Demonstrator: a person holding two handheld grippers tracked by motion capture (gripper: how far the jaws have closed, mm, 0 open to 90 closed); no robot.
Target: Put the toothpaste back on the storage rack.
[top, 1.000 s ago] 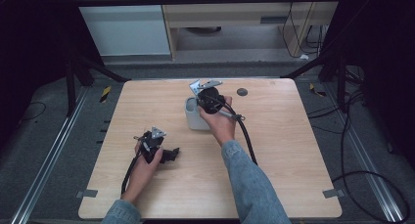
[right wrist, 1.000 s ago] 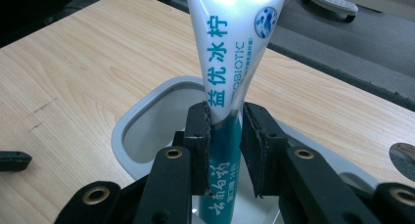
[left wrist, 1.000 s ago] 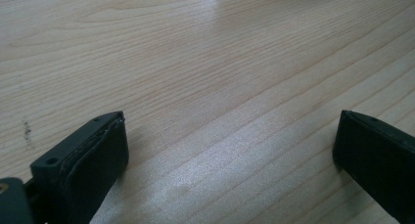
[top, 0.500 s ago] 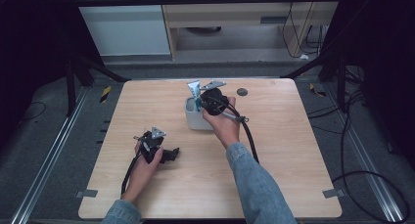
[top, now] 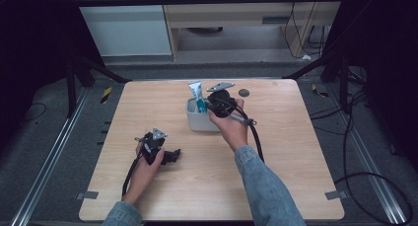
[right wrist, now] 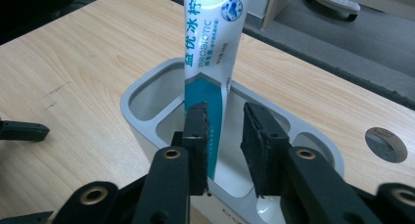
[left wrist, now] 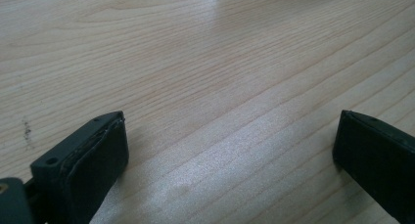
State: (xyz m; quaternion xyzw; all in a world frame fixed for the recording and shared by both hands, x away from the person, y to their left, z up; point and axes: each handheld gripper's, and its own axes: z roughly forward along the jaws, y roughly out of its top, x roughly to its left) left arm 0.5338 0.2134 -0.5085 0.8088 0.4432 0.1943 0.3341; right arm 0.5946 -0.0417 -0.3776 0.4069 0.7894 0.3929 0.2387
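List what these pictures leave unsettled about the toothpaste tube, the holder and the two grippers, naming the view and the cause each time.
- Toothpaste tube: top cut off by the right gripper view's upper edge; foot hidden by the right gripper.
- Holder: near wall hidden behind that gripper's body.
- Dark round thing on the table: too small in the high view.
- Left gripper: jaws stand apart over bare wood; their outer ends cut off.

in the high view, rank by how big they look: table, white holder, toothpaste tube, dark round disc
1. Table, by far the largest.
2. White holder.
3. Toothpaste tube, standing in the holder, so only its upper part shows.
4. Dark round disc, smallest.
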